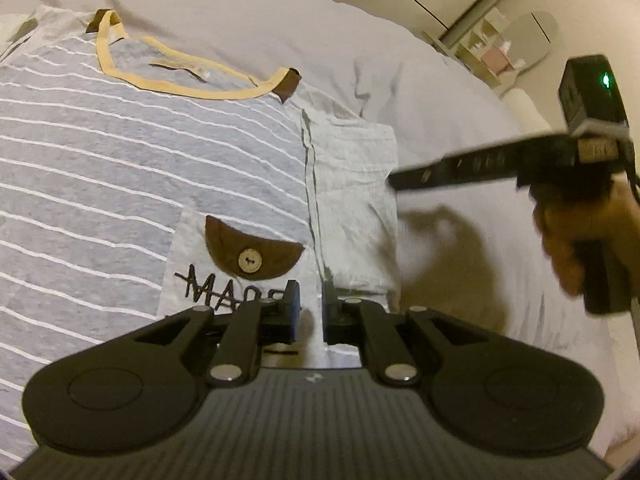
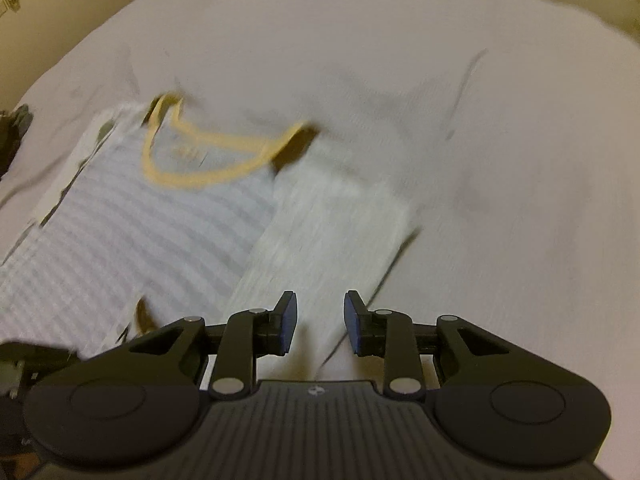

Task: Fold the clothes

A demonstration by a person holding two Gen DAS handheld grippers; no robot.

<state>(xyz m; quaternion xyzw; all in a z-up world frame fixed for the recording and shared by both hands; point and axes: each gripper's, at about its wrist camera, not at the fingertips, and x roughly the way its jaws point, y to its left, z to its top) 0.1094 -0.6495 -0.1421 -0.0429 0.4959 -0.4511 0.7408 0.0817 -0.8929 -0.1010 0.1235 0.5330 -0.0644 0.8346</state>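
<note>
Fingers on our left gripper (image 1: 311,306) sit nearly pressed together w/ shirt (image 1: 140,168) fabric apparently pinched near the sleeve seam; right gripper (image 2: 317,322) fingers are spread, empty, over the sleeve (image 2: 332,224). Shirt lies flat on the bed (image 2: 500,140). Risk: dragging bunches the front, since only one corner's held.

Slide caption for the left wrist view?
Left tool over grey striped T-shirt on white bedsheet.

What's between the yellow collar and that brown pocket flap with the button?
Only the shirt's grey, white-striped fabric; the left wrist view shows nothing else between collar and flap.
</note>
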